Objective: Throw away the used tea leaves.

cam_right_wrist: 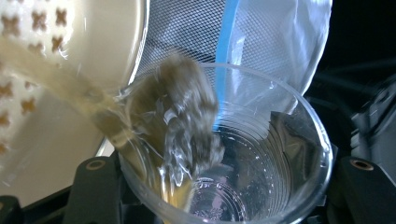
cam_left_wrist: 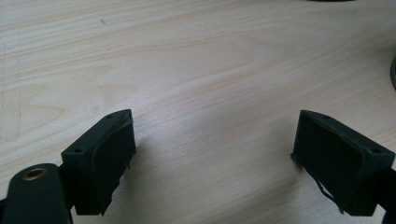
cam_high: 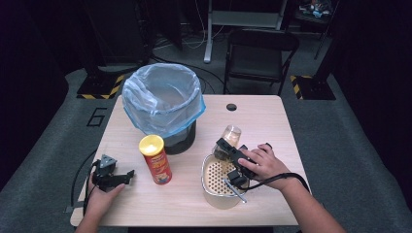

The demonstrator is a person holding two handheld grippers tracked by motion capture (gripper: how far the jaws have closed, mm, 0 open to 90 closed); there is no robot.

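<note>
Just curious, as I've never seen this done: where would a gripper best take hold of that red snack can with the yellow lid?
Grip the snack can round its straight middle, level from the left gripper's side: it stands upright, tall and narrow, so opposite walls fit between open jaws.

Bystanding items noted. A wastebin [cam_high: 165, 104] lined with a pale blue-rimmed bag stands at the rear left of centre on the light wood desk [cam_high: 272, 121]. A red snack canister [cam_high: 156, 159] with a yellow lid stands upright just in front of the bin (apart from it). The desk has a round cable hole [cam_high: 231, 107] near its back edge. A dark folding chair [cam_high: 260, 58] stands behind on grey floor.
</note>
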